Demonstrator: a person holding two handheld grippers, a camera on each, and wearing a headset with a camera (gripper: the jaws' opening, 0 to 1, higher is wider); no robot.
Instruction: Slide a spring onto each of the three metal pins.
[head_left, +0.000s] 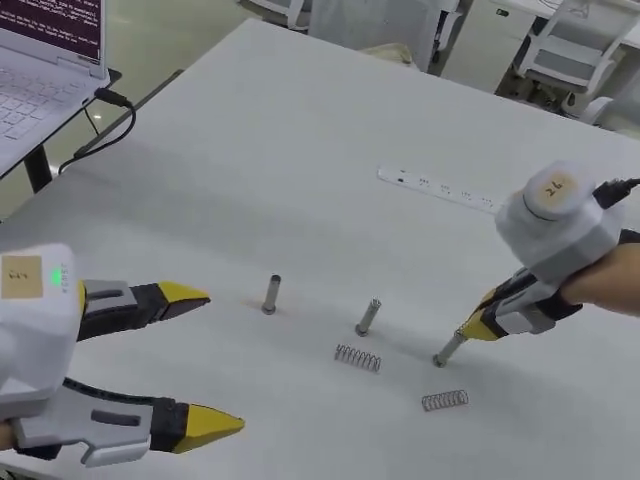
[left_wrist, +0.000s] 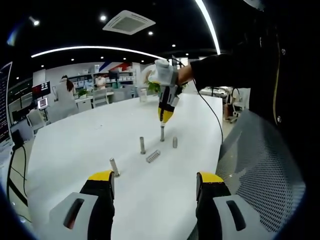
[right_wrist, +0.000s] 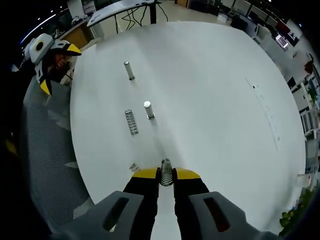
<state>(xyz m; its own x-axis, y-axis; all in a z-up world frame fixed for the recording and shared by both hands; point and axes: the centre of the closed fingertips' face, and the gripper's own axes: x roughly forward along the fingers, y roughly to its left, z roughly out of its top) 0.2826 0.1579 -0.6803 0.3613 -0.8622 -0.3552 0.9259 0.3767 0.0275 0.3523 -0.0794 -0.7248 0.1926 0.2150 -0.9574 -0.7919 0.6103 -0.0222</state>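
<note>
Left gripper (head_left: 205, 360) sits at the lower left of the head view, its yellow-tipped jaws wide apart above the white table (head_left: 300, 140) and holding nothing. Right gripper (head_left: 478, 328) reaches in from the right, its jaws drawn together at the top end of the rightmost pin (head_left: 448, 348), which leans. The middle pin (head_left: 368, 316) tilts a little, and the left pin (head_left: 271, 294) stands upright. A first loose spring (head_left: 357, 357) lies flat just in front of the middle pin. A second loose spring (head_left: 445, 400) lies flat near the foot of the rightmost pin. A power strip (head_left: 440, 188) lies farther back on the table, and a laptop (head_left: 45, 60) is at the upper left corner.

In the left gripper view, its own jaws stand apart with bare table between them. Ahead, the right gripper points down onto the farthest pin; the left pin is nearest.

In the right gripper view, its jaws are nearly together, clamped on the held spring (right_wrist: 166, 172), whose coils show between the yellow tips. Beyond stand the middle pin, with the first loose spring beside it, and the left pin.
</note>
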